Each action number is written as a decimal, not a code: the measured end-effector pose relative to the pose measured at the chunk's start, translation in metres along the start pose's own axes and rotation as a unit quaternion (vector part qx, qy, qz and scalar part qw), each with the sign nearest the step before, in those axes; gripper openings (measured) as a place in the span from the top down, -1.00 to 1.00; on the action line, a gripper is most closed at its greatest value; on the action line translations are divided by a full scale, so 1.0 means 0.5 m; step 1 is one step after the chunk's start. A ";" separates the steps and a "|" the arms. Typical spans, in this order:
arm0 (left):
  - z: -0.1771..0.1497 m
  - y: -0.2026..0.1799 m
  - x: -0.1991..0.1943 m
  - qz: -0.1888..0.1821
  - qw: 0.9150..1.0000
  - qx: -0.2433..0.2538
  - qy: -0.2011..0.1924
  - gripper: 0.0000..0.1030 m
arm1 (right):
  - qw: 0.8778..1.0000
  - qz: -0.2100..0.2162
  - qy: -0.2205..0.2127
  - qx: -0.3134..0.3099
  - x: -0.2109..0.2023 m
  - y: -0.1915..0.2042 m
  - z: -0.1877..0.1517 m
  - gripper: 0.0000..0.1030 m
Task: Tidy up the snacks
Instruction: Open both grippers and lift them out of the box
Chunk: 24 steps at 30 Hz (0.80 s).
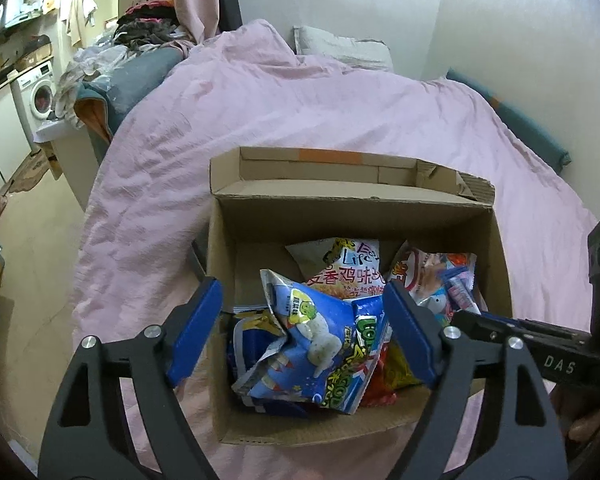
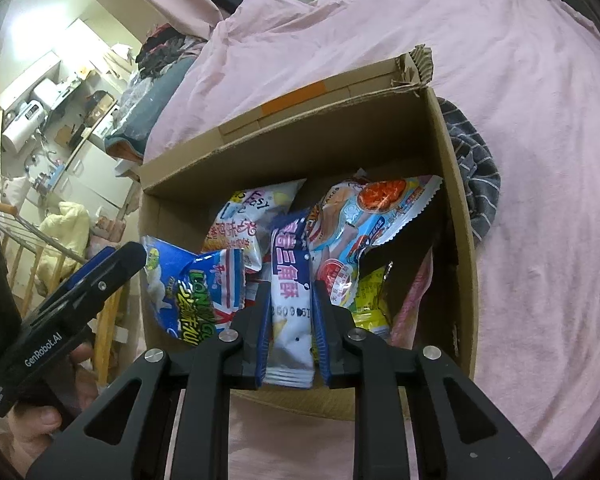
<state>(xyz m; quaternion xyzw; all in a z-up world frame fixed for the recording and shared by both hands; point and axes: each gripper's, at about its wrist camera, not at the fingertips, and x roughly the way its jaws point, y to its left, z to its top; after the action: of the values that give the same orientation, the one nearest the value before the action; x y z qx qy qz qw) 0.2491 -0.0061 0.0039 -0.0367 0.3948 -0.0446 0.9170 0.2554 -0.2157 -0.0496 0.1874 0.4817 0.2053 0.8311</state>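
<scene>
Several snack packets already lie in the cardboard box (image 2: 452,184) on the pink bed cover (image 1: 340,112). One blue-white packet (image 2: 290,320) is clamped in the right gripper (image 2: 291,340) above the box edge; the left gripper (image 1: 304,328) stands apart, empty, over a blue bag (image 1: 312,344), so little seems left

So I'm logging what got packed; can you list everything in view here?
cardboard box: one, brown, open, on the bed
blue crumpled snack bag: one, blue, in the box, between the left jaws, not pressed
white and orange snack bag: one, at the box's back
pale blue snack bag: one, right of centre in the box
yellow packet: one, low in the box
blue and white snack bag: one, upright, clamped
pink bedcover: one, under the box
striped cloth: one, dark, beside the box
left gripper: open
right gripper: shut on the bag
</scene>
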 end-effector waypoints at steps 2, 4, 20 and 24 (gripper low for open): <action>-0.001 0.003 -0.010 0.018 1.000 -0.001 -0.012 -0.55 | 1.000 -0.004 -0.004 -0.002 -0.005 0.001 0.000 0.56; -0.003 0.009 -0.018 0.023 0.999 -0.007 -0.020 -0.55 | 1.000 -0.002 -0.010 -0.006 -0.011 0.004 0.001 0.56; -0.024 0.036 -0.106 0.066 0.996 -0.034 -0.054 -0.89 | 0.996 -0.015 -0.079 -0.048 -0.108 0.047 -0.022 -0.43; -0.047 0.041 -0.143 0.073 0.995 -0.038 -0.059 -0.96 | 0.994 -0.010 -0.090 -0.057 -0.141 0.063 -0.044 -0.51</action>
<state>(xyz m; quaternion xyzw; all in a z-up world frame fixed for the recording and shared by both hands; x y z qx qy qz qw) 0.1842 0.0216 0.0372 -0.0447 0.3426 0.0397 0.9376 0.1992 -0.2235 0.0070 0.1528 0.3940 0.2065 0.8825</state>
